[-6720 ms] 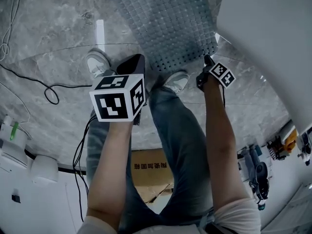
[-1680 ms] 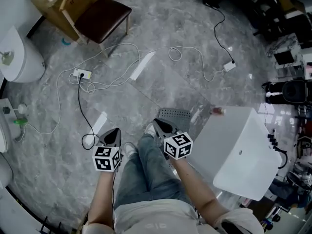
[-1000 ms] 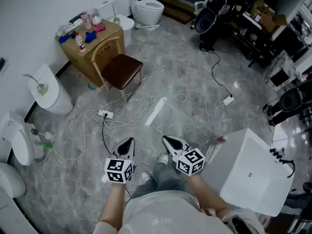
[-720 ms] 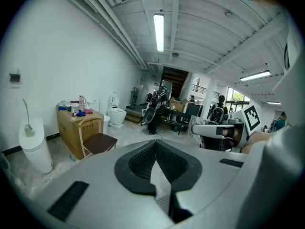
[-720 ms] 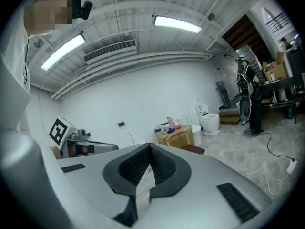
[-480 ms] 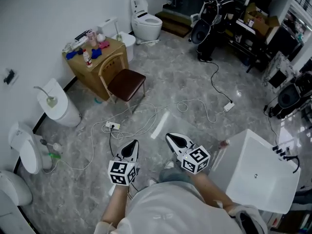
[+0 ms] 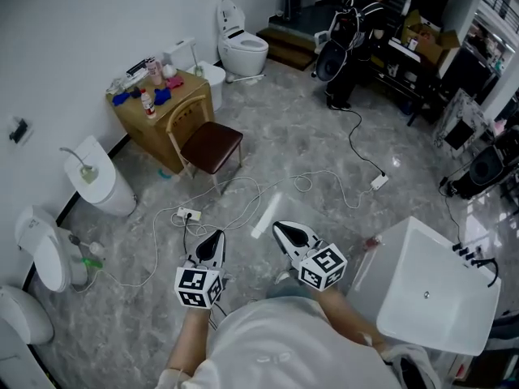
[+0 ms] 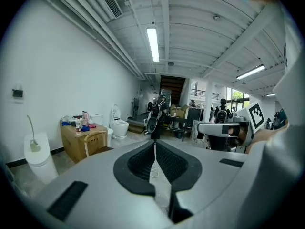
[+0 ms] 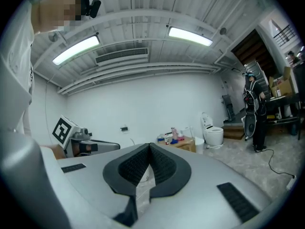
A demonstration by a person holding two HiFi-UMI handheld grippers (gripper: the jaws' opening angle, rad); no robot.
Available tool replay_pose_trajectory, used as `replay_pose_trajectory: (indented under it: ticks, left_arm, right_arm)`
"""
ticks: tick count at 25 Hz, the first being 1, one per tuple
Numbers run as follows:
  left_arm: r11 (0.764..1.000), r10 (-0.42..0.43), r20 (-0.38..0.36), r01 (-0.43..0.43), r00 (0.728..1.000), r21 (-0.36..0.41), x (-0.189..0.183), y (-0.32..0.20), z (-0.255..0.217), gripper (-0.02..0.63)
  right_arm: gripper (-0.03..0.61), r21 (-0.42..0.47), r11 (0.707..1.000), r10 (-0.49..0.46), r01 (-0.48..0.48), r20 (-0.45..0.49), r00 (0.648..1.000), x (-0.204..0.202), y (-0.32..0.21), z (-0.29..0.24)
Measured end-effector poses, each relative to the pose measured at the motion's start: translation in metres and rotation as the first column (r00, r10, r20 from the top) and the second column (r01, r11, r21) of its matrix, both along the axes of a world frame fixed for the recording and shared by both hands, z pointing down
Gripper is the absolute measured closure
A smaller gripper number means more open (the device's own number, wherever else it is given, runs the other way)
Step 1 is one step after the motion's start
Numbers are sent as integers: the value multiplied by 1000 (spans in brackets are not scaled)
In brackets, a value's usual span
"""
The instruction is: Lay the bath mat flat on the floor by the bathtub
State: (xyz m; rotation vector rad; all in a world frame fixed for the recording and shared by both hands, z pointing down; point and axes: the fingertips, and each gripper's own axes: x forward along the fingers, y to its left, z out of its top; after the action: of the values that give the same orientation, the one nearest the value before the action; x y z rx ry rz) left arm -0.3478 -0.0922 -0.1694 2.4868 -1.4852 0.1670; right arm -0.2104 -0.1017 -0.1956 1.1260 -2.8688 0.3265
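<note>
Standing pose noted; both grippers are held up, close to the body. Left gripper [image 7: 215,241] jaws are pressed together, with nothing between them; right gripper [image 7: 284,232] is likewise closed and empty. Bath mat is not seen in any view, possibly hidden below the torso beside the bathtub [image 7: 438,298], near right. Mat is judged light and limp; an edge or two adjacent corners would be pinched. Farther out: cables [image 7: 235,201], chair [image 7: 209,144], wooden cabinet [image 7: 158,108], toilet [image 7: 243,51].
</note>
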Motion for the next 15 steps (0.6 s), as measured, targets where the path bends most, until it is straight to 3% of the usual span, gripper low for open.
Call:
replay_pose_trajectory:
  ticks: [15]
  left_arm:
    - [1000, -4, -26, 4, 1000, 5, -1, 9, -4, 597]
  right_arm:
    - [554, 2, 1000, -8, 9, -27, 1000, -10, 7, 2]
